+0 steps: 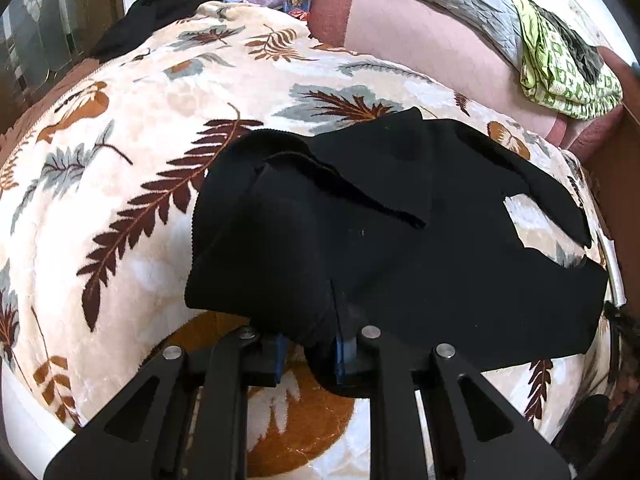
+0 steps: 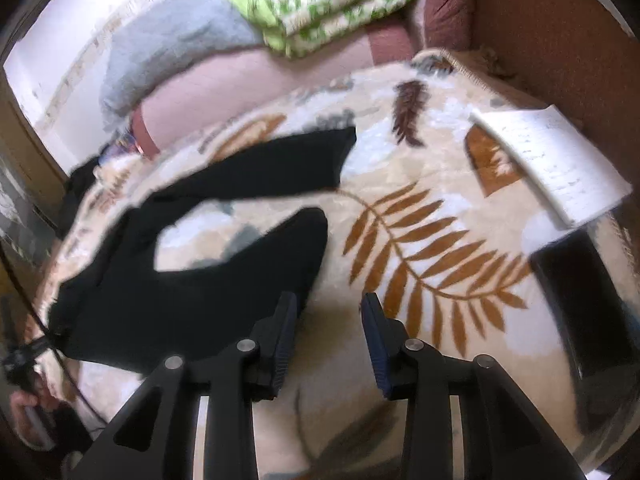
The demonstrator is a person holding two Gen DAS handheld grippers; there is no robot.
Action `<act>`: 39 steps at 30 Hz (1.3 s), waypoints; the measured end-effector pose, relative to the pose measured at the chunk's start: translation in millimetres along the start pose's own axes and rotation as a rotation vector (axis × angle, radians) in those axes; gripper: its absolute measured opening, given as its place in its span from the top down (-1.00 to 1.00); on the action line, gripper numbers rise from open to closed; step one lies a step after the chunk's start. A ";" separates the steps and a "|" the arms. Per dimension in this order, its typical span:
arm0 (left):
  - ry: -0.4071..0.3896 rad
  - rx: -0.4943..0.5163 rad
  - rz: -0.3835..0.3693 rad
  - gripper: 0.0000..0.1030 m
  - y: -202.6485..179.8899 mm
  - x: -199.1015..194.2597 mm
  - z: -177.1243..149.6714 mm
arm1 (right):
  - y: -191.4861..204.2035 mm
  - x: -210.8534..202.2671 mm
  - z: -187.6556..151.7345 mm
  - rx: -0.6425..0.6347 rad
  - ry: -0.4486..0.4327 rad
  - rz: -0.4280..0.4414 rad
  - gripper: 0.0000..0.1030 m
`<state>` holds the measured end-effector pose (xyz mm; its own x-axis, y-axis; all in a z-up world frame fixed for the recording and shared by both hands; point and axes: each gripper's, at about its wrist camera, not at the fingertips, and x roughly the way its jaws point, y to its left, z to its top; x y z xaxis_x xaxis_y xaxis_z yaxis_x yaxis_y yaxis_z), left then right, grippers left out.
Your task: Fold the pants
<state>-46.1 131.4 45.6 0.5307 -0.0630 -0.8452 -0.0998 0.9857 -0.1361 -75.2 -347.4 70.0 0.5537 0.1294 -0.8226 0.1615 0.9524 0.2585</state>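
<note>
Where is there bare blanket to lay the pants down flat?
Free: the leaf-print blanket between the black pants and the white notebook, ahead of the open right gripper; also left of the pants in the left wrist view. Crowded: far edge, with pillows and green folded cloth.

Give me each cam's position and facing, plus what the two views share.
Left wrist: sits on the left tool, looks steeply down and forward over the blanket; own body: two black fingers, shut on the black pants.
Right wrist: sits on the right tool, looks steeply down over the blanket's other side and a notebook; own body: open fingers, nothing between them, beside a pant leg.
Shared: pants, leaf blanket, green patterned cloth, pink cushion.
</note>
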 end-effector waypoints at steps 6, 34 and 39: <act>0.015 -0.006 0.006 0.69 -0.6 5.8 4.5 | 78.4 26.1 7.4 -0.100 0.005 0.209 0.52; 0.016 -0.077 -0.031 0.63 15.0 1.5 -1.5 | -5.9 -40.1 5.0 0.069 -0.165 -0.028 0.94; 0.050 -0.119 -0.018 0.55 20.0 8.3 -6.6 | -42.5 -20.8 -13.8 0.143 -0.023 -0.129 0.93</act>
<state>-49.3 149.6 32.5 0.4912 -0.0916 -0.8662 -0.1909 0.9590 -0.2096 -104.8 -386.8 69.1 0.5391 0.0004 -0.8422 0.3460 0.9116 0.2219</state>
